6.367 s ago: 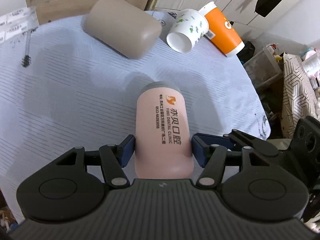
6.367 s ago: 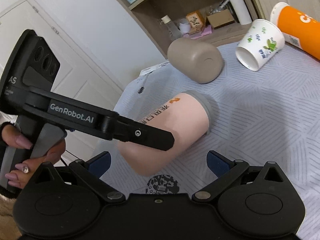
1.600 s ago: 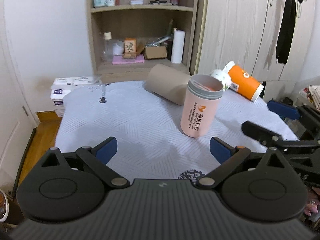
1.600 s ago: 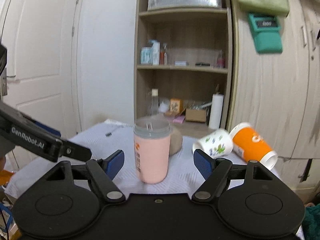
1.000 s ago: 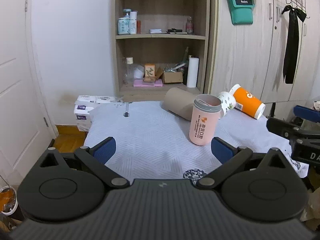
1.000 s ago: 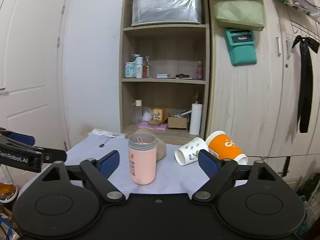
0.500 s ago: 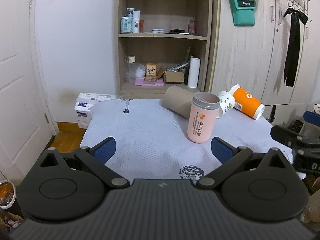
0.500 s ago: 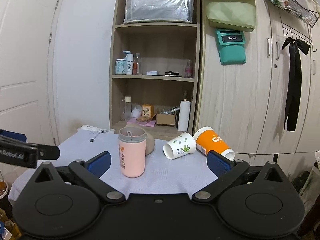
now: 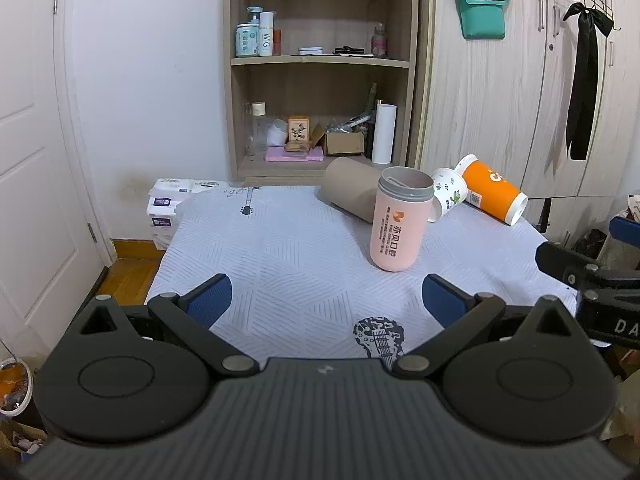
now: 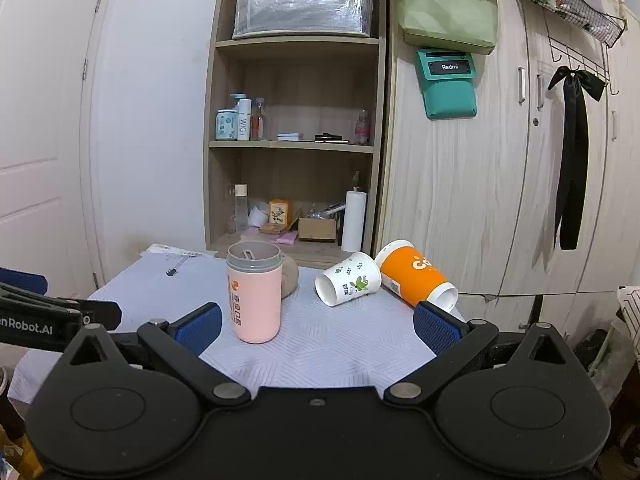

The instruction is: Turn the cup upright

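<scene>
A pink cup [image 9: 399,224] with a grey rim stands upright, mouth up, on the white patterned tablecloth [image 9: 280,256]; it also shows in the right wrist view [image 10: 254,294]. My left gripper [image 9: 326,300] is open and empty, back at the near table edge, well short of the cup. My right gripper [image 10: 316,326] is open and empty, also back from the table with the cup ahead to its left. The right gripper's fingers [image 9: 576,264] show at the right edge of the left wrist view.
Behind the pink cup lie a tan cup [image 9: 348,192], a white paper cup with green print [image 10: 347,283] and an orange cup [image 10: 416,278], all on their sides. A wooden shelf unit [image 10: 296,144] and wardrobe doors [image 10: 520,160] stand beyond the table.
Both grippers have drawn slightly further back from the table. The pink cup stays upright where it stood; nothing else moved.
</scene>
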`<state>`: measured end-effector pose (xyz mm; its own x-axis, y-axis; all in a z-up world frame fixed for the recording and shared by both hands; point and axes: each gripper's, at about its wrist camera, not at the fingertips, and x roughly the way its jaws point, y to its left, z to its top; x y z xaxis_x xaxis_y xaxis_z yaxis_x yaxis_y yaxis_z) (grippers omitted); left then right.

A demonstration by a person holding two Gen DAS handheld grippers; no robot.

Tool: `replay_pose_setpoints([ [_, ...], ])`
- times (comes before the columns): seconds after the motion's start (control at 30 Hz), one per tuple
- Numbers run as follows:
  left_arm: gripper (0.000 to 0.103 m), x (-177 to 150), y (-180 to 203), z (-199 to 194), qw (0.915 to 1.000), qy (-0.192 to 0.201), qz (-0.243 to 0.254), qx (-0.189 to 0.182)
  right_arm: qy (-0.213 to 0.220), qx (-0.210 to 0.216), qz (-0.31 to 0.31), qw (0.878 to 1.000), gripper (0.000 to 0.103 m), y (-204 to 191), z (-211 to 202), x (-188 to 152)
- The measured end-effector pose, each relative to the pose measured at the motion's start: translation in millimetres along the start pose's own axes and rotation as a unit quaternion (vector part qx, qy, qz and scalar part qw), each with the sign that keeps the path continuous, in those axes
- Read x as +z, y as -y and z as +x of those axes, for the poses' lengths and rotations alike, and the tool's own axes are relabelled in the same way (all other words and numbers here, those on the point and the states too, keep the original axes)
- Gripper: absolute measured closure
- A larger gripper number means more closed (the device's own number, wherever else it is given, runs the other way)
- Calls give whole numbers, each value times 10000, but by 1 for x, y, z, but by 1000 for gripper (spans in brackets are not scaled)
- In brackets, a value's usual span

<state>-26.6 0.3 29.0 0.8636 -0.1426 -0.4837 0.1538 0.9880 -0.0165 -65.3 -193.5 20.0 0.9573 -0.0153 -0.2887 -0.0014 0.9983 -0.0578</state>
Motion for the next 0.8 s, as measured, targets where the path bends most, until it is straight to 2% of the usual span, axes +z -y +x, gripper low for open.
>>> replay_pose_setpoints([
  [0.8,0,-8,-2,9,9998,-135,-102,95,28,-128,36,9999,0,0,-4,-3],
])
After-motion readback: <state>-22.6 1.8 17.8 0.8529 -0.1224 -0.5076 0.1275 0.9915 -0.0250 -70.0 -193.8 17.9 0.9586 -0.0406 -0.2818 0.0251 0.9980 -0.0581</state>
